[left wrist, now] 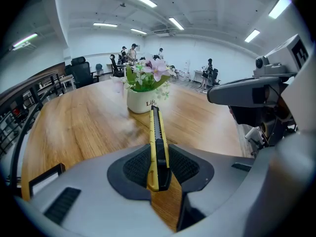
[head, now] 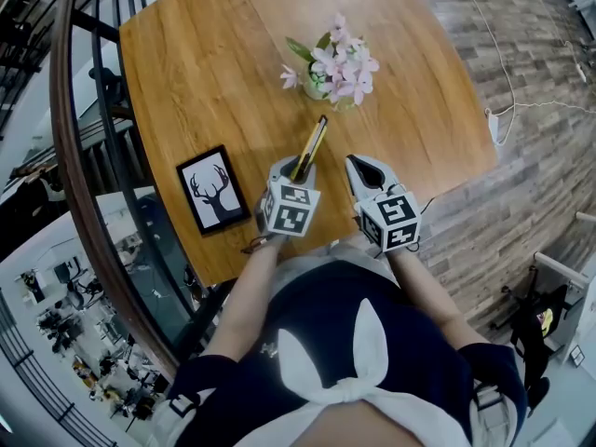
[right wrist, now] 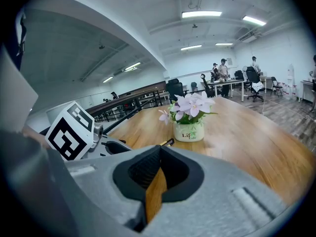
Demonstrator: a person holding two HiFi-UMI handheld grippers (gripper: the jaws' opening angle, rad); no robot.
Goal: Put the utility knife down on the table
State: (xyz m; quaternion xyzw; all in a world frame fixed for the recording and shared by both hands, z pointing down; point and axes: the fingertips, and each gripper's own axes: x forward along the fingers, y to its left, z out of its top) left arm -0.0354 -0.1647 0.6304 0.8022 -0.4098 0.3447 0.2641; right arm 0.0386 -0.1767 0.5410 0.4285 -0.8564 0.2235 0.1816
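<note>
The yellow-and-black utility knife (head: pixel 312 145) is clamped in my left gripper (head: pixel 300 168), sticking out ahead toward the flower pot. In the left gripper view the knife (left wrist: pixel 157 142) stands on edge between the two black pads, which press on its rear part, over the wooden table (left wrist: pixel 74 127). The left gripper (left wrist: pixel 159 174) is shut on it. My right gripper (head: pixel 365 168) hovers just to the right, level with the left one, over the table's near edge. Its pads (right wrist: pixel 143 169) meet with nothing between them. The knife's tip (right wrist: pixel 167 143) shows beyond them.
A white pot of pink flowers (head: pixel 328 71) stands on the table (head: pixel 205 73) just beyond the knife's tip. A black-framed deer picture (head: pixel 212 190) lies at the left near the table's front edge. A curved railing (head: pixel 79 203) runs along the left.
</note>
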